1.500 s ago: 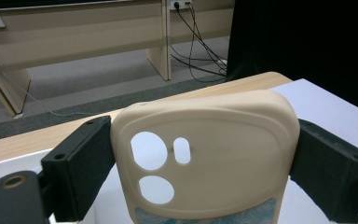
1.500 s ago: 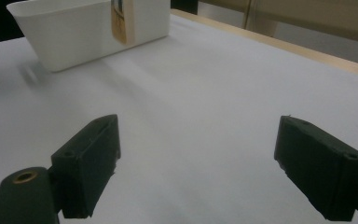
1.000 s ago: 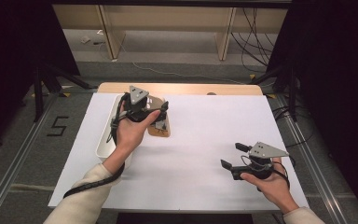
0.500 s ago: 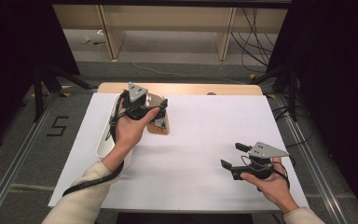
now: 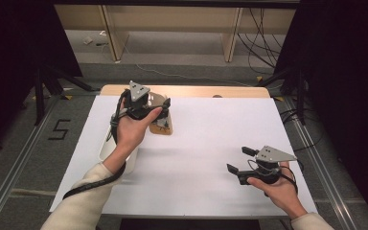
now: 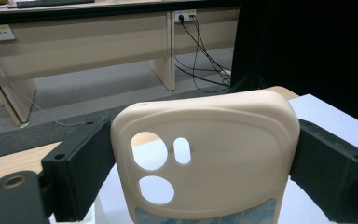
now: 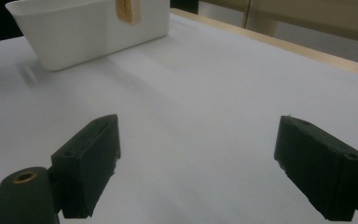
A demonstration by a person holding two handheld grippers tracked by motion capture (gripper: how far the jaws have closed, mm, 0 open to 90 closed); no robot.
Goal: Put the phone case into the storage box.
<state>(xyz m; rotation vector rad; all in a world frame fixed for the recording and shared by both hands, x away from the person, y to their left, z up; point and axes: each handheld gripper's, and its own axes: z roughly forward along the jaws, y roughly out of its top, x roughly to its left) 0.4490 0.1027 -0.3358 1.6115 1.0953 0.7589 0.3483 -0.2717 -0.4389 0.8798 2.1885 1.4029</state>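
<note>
A beige phone case [image 6: 233, 135] with camera cut-outs stands upright between the black jaws of my left gripper [image 6: 205, 158], whose pads press on its two sides. From above, that gripper [image 5: 157, 114] holds the case [image 5: 162, 126] at the back left of the white table sheet [image 5: 211, 139], just right of a white bin [image 5: 124, 160]. My right gripper [image 5: 238, 159] rests low near the front right, jaws wide apart. In its own view the right gripper [image 7: 200, 168] has only white sheet between its fingers [image 7: 91, 161].
The white bin [image 7: 88, 28] is long and sits along the sheet's left side, partly under the left forearm. A wooden table edge [image 5: 196, 91] runs along the back. Dark stands and cables lie on the floor beyond.
</note>
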